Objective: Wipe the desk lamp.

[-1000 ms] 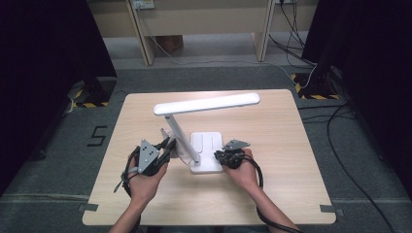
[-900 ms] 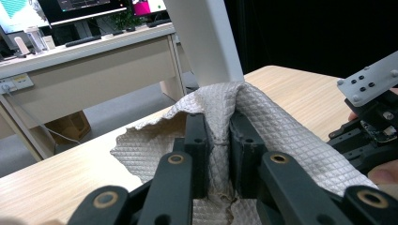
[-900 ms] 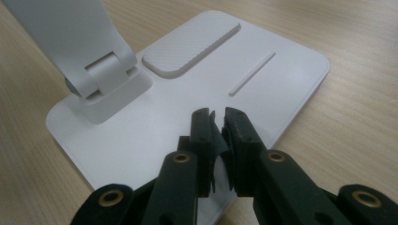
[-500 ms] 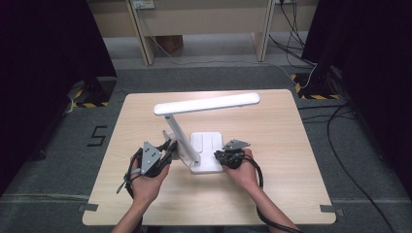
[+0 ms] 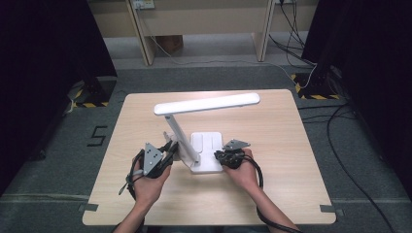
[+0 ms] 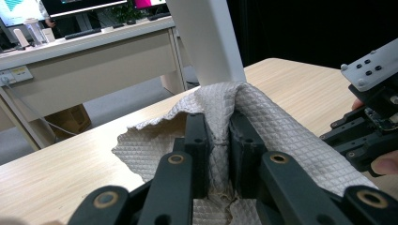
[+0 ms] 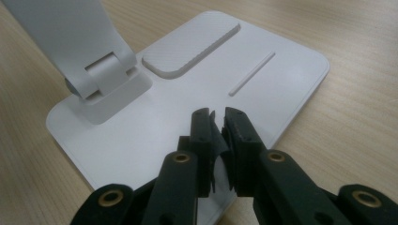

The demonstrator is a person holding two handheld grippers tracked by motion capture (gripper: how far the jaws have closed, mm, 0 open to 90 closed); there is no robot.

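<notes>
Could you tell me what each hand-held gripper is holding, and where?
Left hand-held gripper pinches a quilted cloth at a fold; right hand-held gripper holds nothing.

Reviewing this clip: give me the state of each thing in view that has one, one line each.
White folding desk lamp: unfolded, arm tilted up from its flat base, head level above; whether lit, cannot tell.
White quilted cloth: crumpled, pinched in the left gripper, pressed against the lamp arm.
Left gripper: shut on the cloth.
Right gripper: jaws nearly closed, holding nothing, over the lamp base's edge.
Light wooden table: bears the lamp.
</notes>
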